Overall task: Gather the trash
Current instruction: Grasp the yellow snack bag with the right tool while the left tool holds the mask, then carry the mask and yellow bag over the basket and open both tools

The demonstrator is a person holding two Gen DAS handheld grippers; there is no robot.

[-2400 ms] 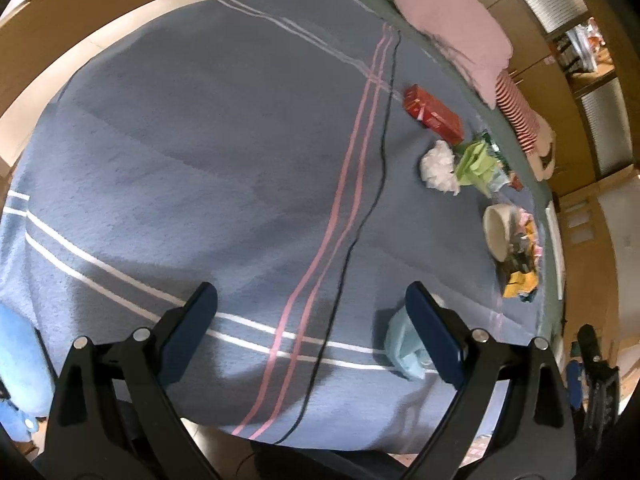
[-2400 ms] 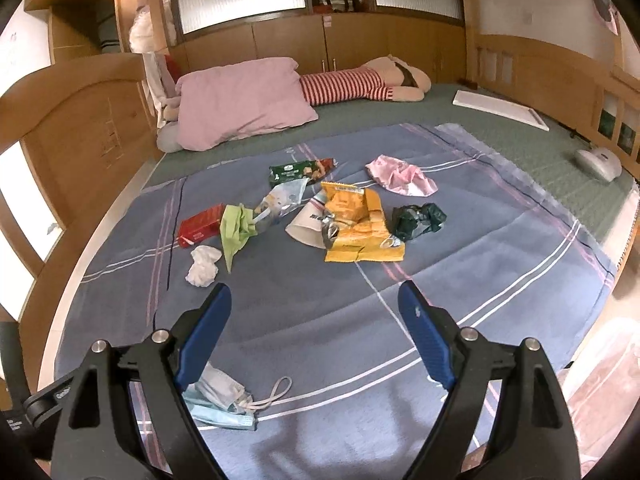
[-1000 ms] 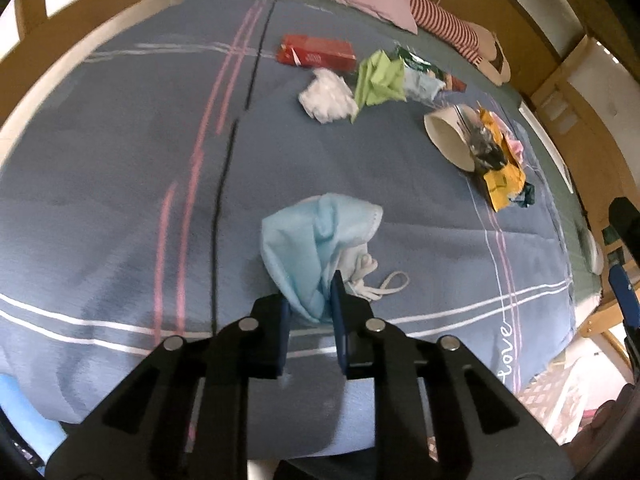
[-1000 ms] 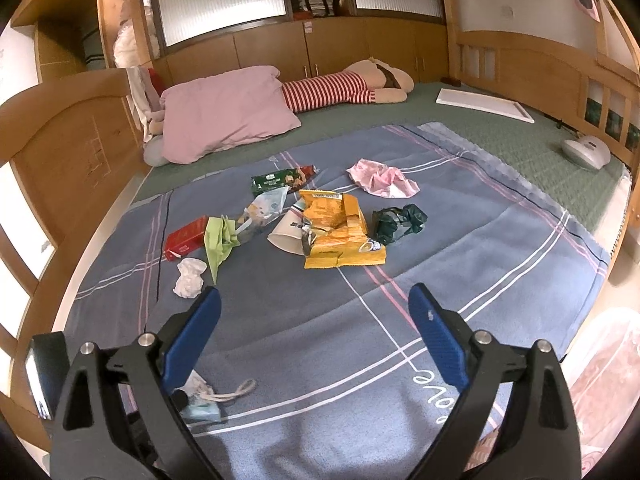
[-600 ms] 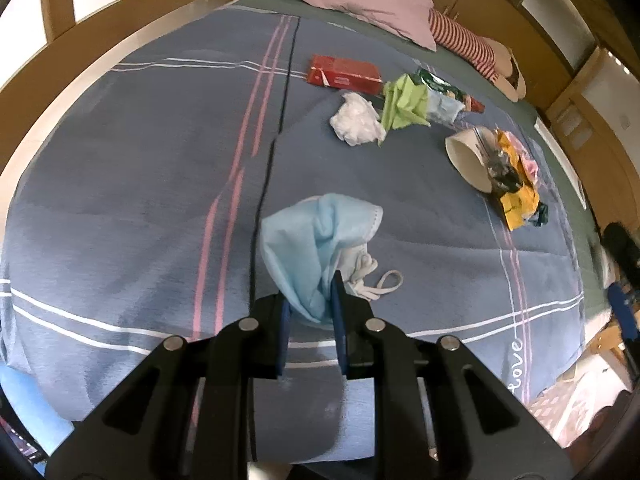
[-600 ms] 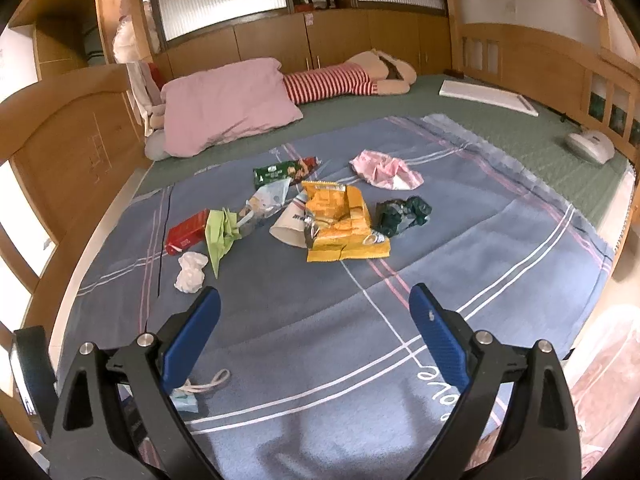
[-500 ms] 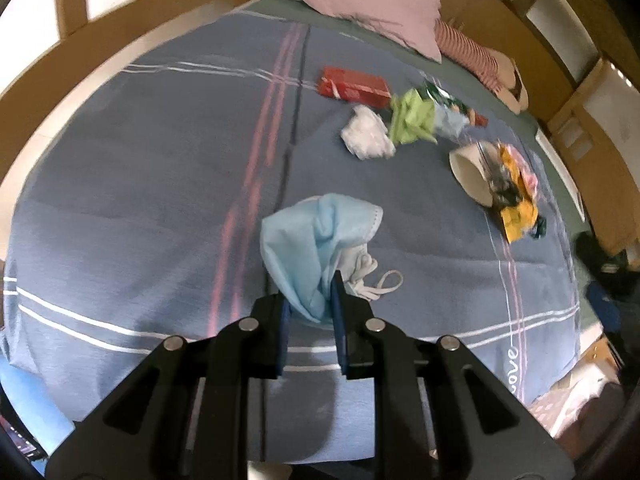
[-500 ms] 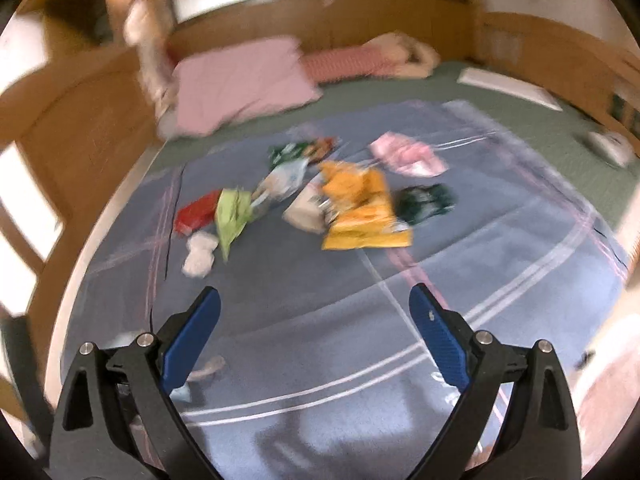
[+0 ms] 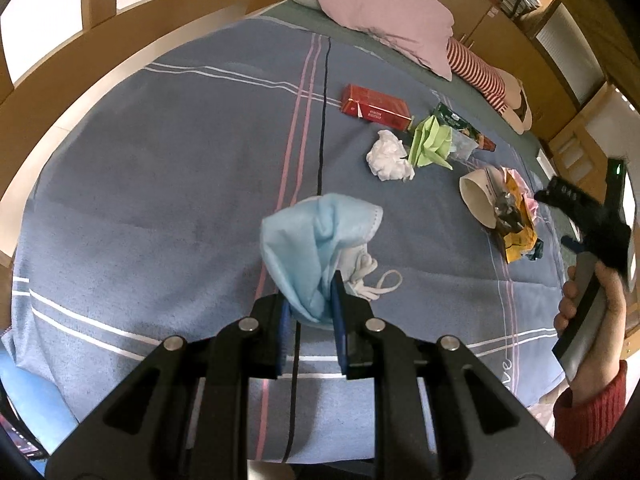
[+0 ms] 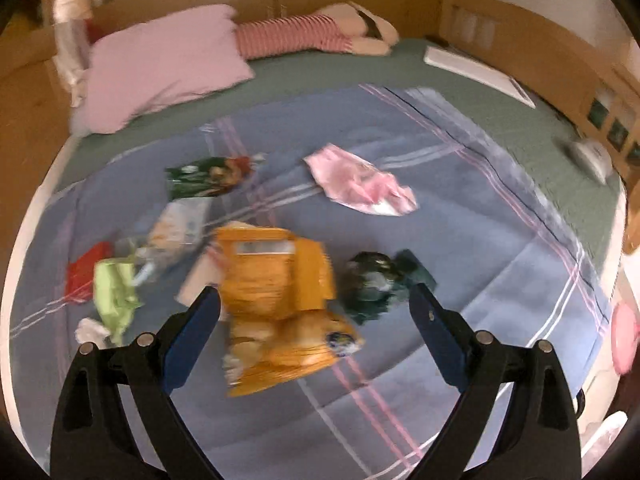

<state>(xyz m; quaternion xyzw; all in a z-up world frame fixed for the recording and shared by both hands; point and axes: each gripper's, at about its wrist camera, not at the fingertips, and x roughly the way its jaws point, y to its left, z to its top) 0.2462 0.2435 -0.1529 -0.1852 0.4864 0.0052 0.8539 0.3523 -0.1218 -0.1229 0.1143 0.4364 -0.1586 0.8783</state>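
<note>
My left gripper (image 9: 310, 312) is shut on a light blue face mask (image 9: 316, 236) and holds it lifted above the blue blanket (image 9: 160, 184). My right gripper (image 10: 316, 320) is open and empty, hovering over an orange snack bag (image 10: 276, 304). The right gripper also shows in the left wrist view (image 9: 584, 220) at the right edge. Other trash lies on the blanket: a red box (image 9: 374, 109), a white tissue (image 9: 388, 156), a green paper (image 9: 430, 142), a paper cup (image 9: 476, 196), a dark green wrapper (image 10: 376, 280) and a pink wrapper (image 10: 360, 190).
A pink pillow (image 10: 160, 68) and a striped plush (image 10: 304, 32) lie at the head of the bed. A wooden bed frame (image 9: 80, 64) runs along the left side. A white book (image 10: 476, 66) and a white device (image 10: 592, 158) rest at the right.
The left gripper closed on the face mask and lifted it off the blanket. The right gripper moved forward over the trash pile toward the orange bag.
</note>
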